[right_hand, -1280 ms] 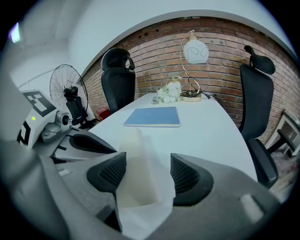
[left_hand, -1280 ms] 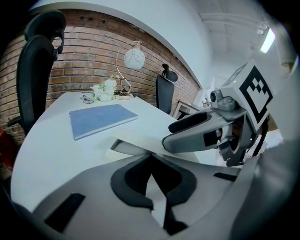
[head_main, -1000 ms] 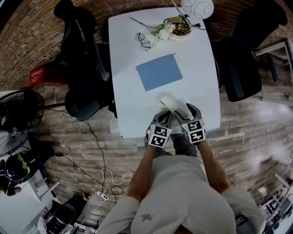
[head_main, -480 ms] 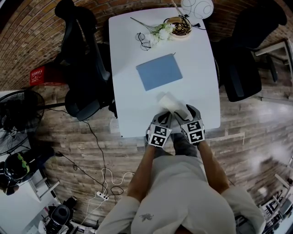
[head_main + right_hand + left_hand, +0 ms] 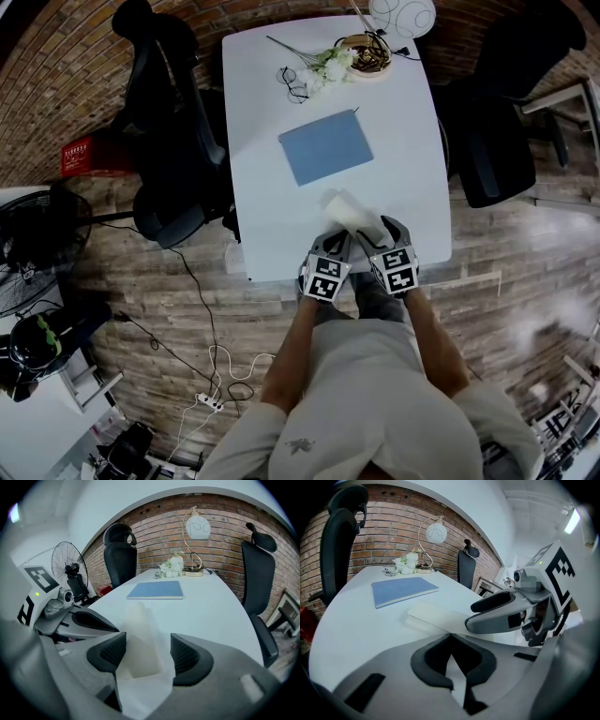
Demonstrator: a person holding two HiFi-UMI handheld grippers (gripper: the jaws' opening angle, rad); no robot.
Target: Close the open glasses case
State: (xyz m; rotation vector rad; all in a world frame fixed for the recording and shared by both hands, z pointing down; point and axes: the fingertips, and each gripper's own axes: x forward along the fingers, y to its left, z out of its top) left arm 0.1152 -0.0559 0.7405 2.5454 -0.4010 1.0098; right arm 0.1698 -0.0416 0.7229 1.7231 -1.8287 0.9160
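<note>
A white glasses case [image 5: 349,212] lies near the front edge of the white table [image 5: 272,216], between my two grippers. The left gripper [image 5: 339,242] is at the case's near left side. In the left gripper view its jaws [image 5: 452,641] are pressed together on a thin white edge of the case [image 5: 440,616]. The right gripper [image 5: 375,234] is at the case's near right end. The right gripper view has the case [image 5: 140,639] filling the gap between that gripper's [image 5: 143,651] two dark pads, which press on its sides.
A blue notebook [image 5: 325,147] lies mid-table. At the far end are white flowers [image 5: 323,66], spectacles [image 5: 292,80] and a lamp [image 5: 403,17]. Black office chairs [image 5: 178,122] [image 5: 497,103] flank the table. A fan [image 5: 37,244] stands at the left.
The case's far end has shifted slightly left and looks lower and rounder than a second ago. Both grippers have stayed where they were.
</note>
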